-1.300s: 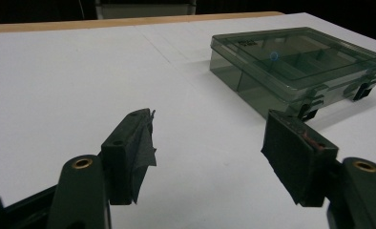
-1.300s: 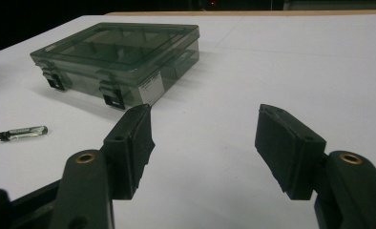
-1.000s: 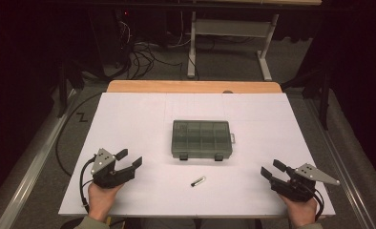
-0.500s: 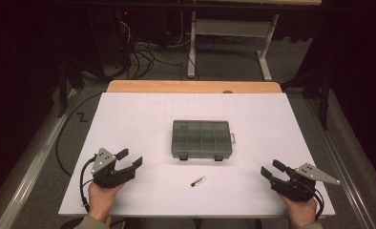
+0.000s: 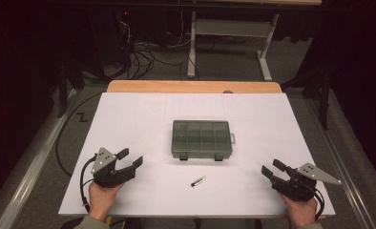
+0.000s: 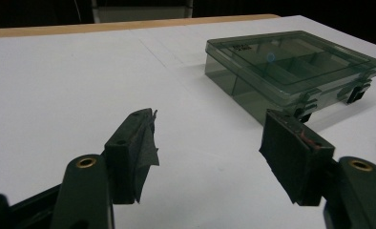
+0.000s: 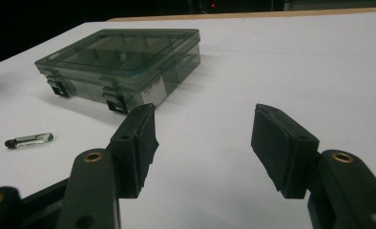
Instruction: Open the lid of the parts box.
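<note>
High view, box (image 5: 201,139) central, tongs (image 5: 130,159) apart

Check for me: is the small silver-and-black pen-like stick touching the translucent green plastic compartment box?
Apart. The high view shows bare white table between the stick and the box; the right gripper view shows that gap too.

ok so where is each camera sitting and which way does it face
High view: above the person's side of the table, facing forward and down; shows both hands, the left gripper and right gripper, both open.
Left gripper view: rides the left gripper, low over the table, facing the box; its two jaws show.
Right gripper view: rides the right gripper, facing the box and the small clip; its two jaws show.
Shared: all three views show the closed box, and its two front latches show in each.
</note>
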A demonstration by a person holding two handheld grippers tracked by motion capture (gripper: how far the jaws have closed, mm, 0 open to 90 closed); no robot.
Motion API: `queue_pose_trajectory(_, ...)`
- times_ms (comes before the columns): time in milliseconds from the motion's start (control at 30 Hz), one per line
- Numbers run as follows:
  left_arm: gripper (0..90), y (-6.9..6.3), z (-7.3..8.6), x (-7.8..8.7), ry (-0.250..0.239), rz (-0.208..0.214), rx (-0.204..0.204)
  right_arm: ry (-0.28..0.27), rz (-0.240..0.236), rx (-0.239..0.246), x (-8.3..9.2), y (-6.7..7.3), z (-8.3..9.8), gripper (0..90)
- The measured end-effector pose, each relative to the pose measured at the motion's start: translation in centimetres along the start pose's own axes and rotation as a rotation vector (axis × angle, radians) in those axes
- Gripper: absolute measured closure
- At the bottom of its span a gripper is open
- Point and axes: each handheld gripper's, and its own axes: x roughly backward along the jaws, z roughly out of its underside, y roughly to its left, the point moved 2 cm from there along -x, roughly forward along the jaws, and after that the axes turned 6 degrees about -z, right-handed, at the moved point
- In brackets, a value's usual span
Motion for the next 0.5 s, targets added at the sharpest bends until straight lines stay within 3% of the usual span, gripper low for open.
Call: queue_pose_trajectory(500,37.2,-0.19,-0.04,-0.32,-0.008,0.001,0.004,-0.009,-0.01,-0.001,-0.38,0.2,-0.21,43.8)
